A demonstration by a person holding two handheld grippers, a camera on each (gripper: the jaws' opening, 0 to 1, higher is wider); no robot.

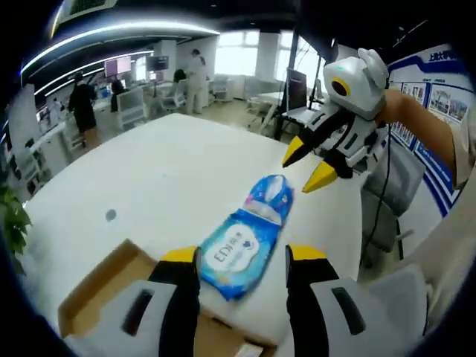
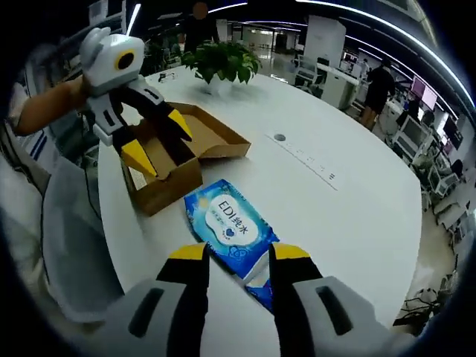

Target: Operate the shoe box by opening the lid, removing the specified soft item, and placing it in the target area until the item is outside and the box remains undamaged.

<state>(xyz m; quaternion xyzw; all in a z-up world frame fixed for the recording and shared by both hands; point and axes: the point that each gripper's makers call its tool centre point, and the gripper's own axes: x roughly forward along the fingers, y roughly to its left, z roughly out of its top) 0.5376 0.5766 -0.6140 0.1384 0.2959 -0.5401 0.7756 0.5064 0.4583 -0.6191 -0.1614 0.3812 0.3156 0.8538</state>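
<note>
the soft blue wet-wipes pack (image 2: 232, 227) lies on the white table (image 2: 357, 216) beside the open brown cardboard shoe box (image 2: 175, 160). my left gripper (image 1: 242, 256) and right gripper (image 2: 236, 254) are both spread and empty; a careless swing could dent the box.

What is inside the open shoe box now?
The shoe box interior looks bare brown cardboard; the left gripper covers part of it. The blue wipes pack lies outside on the table.

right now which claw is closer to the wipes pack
The right claw: its yellow tips straddle the blue wipes pack. The left claw hangs over the open cardboard box.
</note>
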